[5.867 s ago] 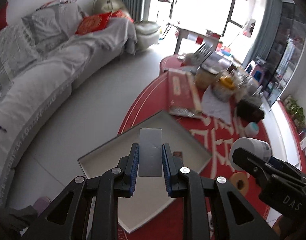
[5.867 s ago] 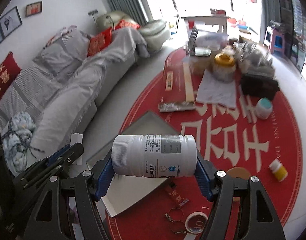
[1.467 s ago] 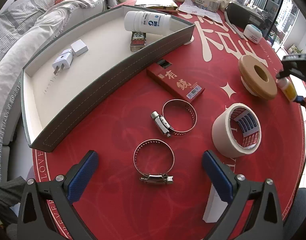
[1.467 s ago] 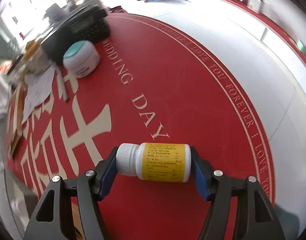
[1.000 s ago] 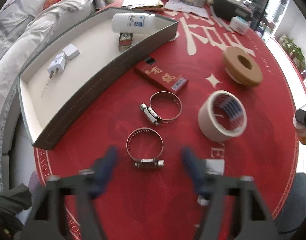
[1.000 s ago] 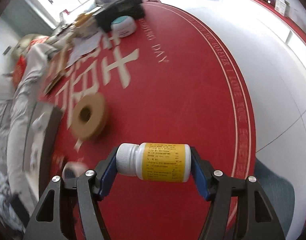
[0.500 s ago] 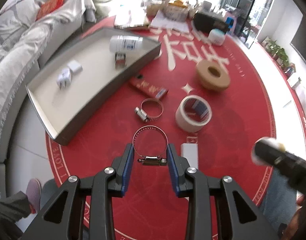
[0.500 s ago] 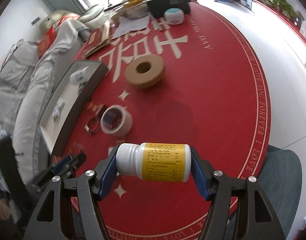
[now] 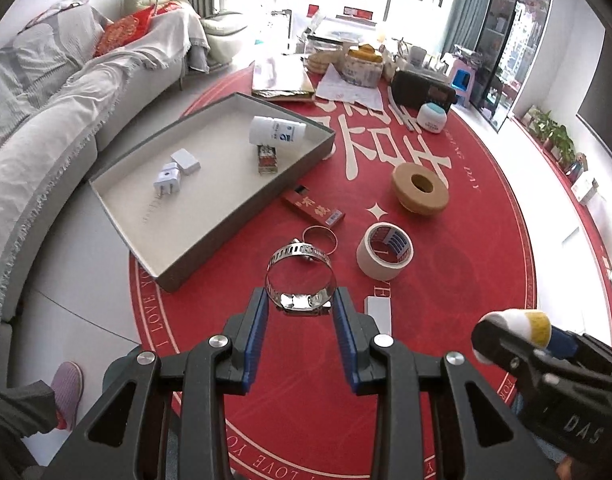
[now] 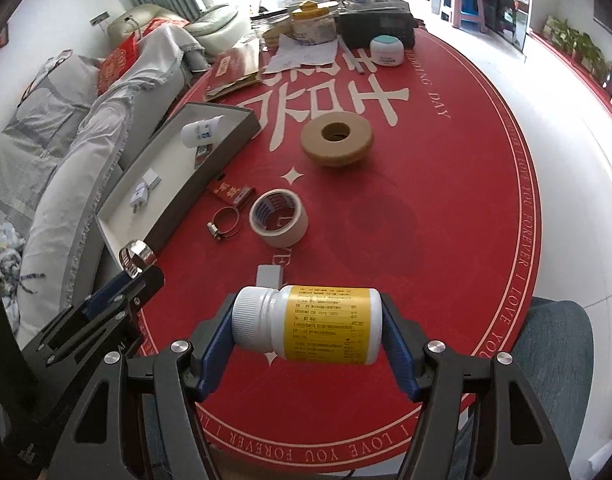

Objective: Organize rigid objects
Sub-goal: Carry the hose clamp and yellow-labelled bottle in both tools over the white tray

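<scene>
The left gripper (image 9: 300, 307) is clamped on a metal hose clamp (image 9: 299, 278), held clear above the red table (image 9: 446, 240), while the right gripper (image 10: 308, 330) pinches a yellow-labelled pill bottle (image 10: 306, 329) end to end, lying crosswise between its pads. Just beyond the left fingers lie a second hose clamp (image 9: 320, 238) and a roll of masking tape (image 9: 384, 251). Farther ahead and leftward sits the grey tray (image 9: 177, 276), holding a white bottle (image 9: 277, 131) and a plug adapter (image 9: 167, 179).
</scene>
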The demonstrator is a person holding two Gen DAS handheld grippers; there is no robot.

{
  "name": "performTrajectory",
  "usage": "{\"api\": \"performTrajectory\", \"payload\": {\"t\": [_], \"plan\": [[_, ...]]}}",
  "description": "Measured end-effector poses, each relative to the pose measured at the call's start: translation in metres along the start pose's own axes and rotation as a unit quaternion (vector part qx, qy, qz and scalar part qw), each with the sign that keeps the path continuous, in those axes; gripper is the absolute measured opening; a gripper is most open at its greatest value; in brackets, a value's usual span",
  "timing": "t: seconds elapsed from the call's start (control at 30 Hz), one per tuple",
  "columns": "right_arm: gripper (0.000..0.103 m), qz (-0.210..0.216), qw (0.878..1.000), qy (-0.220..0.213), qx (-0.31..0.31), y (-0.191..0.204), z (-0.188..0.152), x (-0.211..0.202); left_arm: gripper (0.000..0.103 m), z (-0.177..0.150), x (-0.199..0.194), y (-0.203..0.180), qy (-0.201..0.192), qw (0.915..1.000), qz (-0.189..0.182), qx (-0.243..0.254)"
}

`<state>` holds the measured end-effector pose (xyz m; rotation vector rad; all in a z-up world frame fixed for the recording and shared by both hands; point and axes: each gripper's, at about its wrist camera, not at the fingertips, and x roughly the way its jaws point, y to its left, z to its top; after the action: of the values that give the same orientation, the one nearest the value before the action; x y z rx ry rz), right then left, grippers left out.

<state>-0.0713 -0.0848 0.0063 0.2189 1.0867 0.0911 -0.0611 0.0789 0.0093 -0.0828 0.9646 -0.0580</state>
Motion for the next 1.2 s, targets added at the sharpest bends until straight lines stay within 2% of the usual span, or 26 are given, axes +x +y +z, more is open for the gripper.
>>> {"api": "performTrajectory", "payload": {"t": [0.57,0.73,1.2], "plan": [[0.068,-0.004,0.999,-0.013,-0.039,0.022,0.004,-0.006,0.035,0.004,-0.01,0.015,-0.014,0.9996,0.012,-0.02],[0.068,0.004,0.998,-0.025,-0.051,0.033,0.025,-0.006,0.035,0.018,-0.013,0.024,-0.022,0.9991,0.02,-0.031],[0.068,0.045,0.991,-0.077,-0.102,0.097,0.106,-0.016,0.036,0.093,-0.032,0.083,-0.063,0.9931,0.059,-0.08]]}}
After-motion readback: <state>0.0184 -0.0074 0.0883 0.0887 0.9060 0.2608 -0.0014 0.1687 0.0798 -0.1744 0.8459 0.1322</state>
